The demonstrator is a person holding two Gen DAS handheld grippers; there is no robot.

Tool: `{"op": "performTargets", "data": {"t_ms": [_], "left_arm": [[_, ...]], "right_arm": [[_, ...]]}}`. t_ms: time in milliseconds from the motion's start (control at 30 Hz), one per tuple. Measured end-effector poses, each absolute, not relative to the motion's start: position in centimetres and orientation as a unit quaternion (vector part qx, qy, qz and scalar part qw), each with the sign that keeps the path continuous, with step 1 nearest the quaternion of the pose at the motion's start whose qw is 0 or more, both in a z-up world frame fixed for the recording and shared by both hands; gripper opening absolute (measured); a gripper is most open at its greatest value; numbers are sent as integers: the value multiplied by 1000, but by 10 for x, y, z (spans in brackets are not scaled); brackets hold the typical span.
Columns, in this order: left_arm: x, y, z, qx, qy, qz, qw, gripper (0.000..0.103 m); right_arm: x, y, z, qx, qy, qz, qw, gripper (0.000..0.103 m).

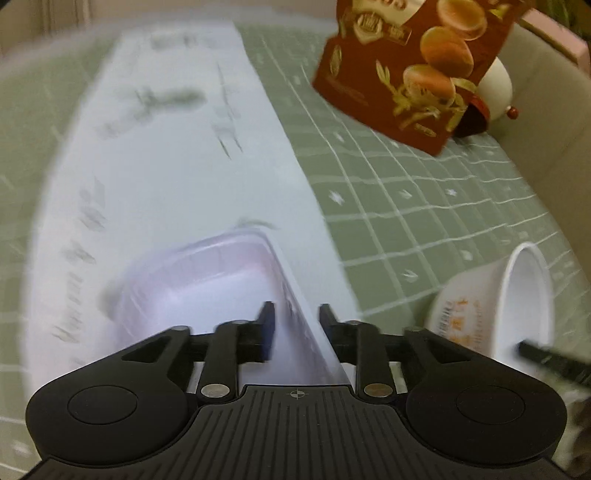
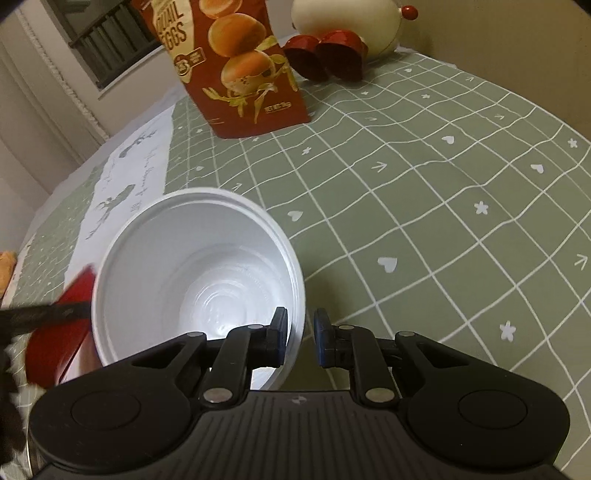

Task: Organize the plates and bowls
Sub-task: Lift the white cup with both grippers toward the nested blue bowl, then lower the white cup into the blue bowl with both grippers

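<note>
In the left wrist view my left gripper (image 1: 297, 326) is shut on the rim of a translucent rectangular plastic tray (image 1: 207, 280), held over a white strip of the tablecloth; the view is motion-blurred. A white bowl (image 1: 517, 302) with orange print stands at the right, with a dark fingertip on its rim. In the right wrist view my right gripper (image 2: 300, 338) is shut on the rim of that white bowl (image 2: 199, 277), one finger inside, one outside. A red dish (image 2: 61, 332) lies to the bowl's left, partly hidden.
A brown quail-egg pouch (image 2: 236, 66) stands at the far side of the green checked tablecloth (image 2: 443, 206); it also shows in the left wrist view (image 1: 410, 70). Two red bowls (image 2: 325, 55) and a cream jar (image 2: 347, 26) stand behind it. A wall borders the right.
</note>
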State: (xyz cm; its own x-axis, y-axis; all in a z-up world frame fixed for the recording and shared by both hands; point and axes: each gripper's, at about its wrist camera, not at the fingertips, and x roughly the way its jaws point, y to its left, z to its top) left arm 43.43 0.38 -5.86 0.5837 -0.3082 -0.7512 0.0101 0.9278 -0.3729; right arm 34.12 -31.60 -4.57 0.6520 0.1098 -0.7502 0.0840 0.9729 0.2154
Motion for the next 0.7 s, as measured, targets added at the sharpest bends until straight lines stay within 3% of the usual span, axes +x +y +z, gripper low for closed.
{"op": "performTargets", "data": {"t_ms": [100, 300, 500, 700], "left_arm": [[433, 13, -60, -226, 440, -108, 862, 31], [417, 22, -30, -213, 381, -56, 898, 31], [422, -30, -22, -229, 432, -223, 844, 31], [448, -86, -34, -146, 467, -170, 855, 31]], "right_arm": [[335, -316, -46, 107, 420, 17, 901, 16], [337, -322, -50, 122, 424, 20, 897, 20], [341, -324, -52, 136, 419, 16, 897, 21], [344, -334, -50, 151, 411, -1, 899, 21]]}}
